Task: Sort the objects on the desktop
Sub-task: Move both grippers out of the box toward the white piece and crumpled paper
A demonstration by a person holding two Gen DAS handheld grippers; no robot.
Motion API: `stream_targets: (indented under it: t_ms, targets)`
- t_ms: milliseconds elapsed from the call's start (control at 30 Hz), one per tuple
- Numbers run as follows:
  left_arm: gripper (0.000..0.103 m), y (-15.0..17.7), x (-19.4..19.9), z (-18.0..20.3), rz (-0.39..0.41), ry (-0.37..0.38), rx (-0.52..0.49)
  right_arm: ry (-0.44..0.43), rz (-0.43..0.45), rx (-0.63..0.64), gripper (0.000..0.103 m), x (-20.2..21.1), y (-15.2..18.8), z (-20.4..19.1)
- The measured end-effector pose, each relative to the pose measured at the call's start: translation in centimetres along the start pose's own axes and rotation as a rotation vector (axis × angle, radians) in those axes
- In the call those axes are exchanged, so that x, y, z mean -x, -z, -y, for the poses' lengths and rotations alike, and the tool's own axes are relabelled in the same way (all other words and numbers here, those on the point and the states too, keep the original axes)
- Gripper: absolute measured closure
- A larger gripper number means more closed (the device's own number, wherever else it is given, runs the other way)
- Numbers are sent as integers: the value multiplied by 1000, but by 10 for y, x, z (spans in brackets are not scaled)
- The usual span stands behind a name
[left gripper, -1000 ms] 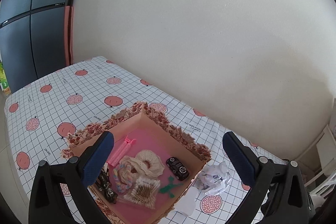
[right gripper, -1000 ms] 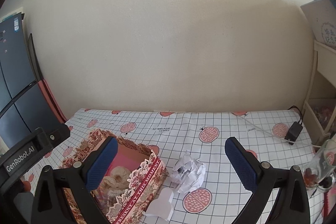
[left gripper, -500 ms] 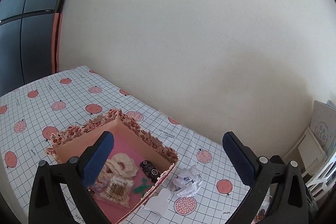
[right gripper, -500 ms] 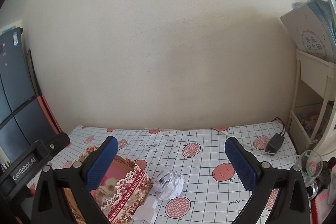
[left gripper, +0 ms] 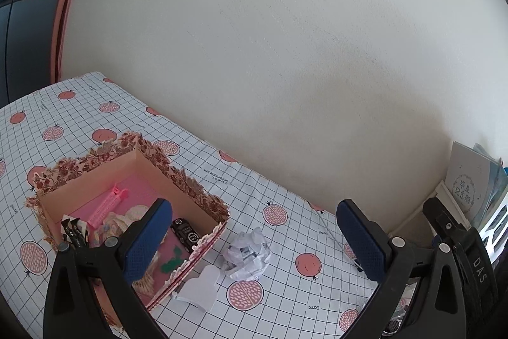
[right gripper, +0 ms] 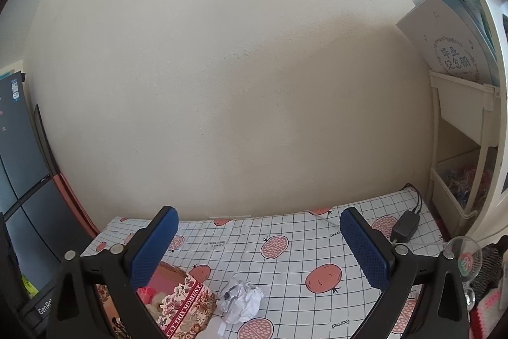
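hovering both tools spread and empty, you've got the crumpled paper (right gripper: pixel 242 301) on the worktop (right gripper: pixel 301 247), just right of the box (right gripper: pixel 187 307). it sits low between your right tool (right gripper: pixel 258 247) fingers, left of centre, so that hand looks nearer.

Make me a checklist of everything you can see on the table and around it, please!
Surface: table covered by a white grid cloth with red fruit prints.
Job's things: floral box open, holding a pink comb, a toy car, a green piece and other small items. Crumpled paper and a white holder lie on the cloth beside the box.
Clutter: glass at the right edge.
Grippers: left hand-held gripper open, empty; right hand-held gripper open, empty.
Cables: black adapter with its cable, near the wall.
Surroundings: plain wall, dark fridge, white shelf with a book.
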State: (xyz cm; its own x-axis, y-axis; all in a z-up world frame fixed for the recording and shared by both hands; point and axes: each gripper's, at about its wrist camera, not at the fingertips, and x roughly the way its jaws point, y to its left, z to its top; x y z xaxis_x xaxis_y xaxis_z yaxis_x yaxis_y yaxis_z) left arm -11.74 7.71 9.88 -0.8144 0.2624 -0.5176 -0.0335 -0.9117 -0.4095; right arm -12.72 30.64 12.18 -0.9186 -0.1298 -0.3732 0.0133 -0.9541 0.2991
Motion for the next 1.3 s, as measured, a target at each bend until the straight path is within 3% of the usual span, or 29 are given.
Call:
stream_targets:
  t_ms: [333,800,967,1300]
  targets:
    - [0,26,-28,7,-86,8,29,-2,-65,-85,0,-25,16,35]
    - [0,69,-61,3,-171,-110,129,50,-182,-101,0,-59,48,62]
    - [0,82,-71,2,-191,-188,130,24,-219,-119,0,-70,56,69]
    - [0,106,-84,-26,-220,-296,256,-33,-310,-107,0,-97,77,63]
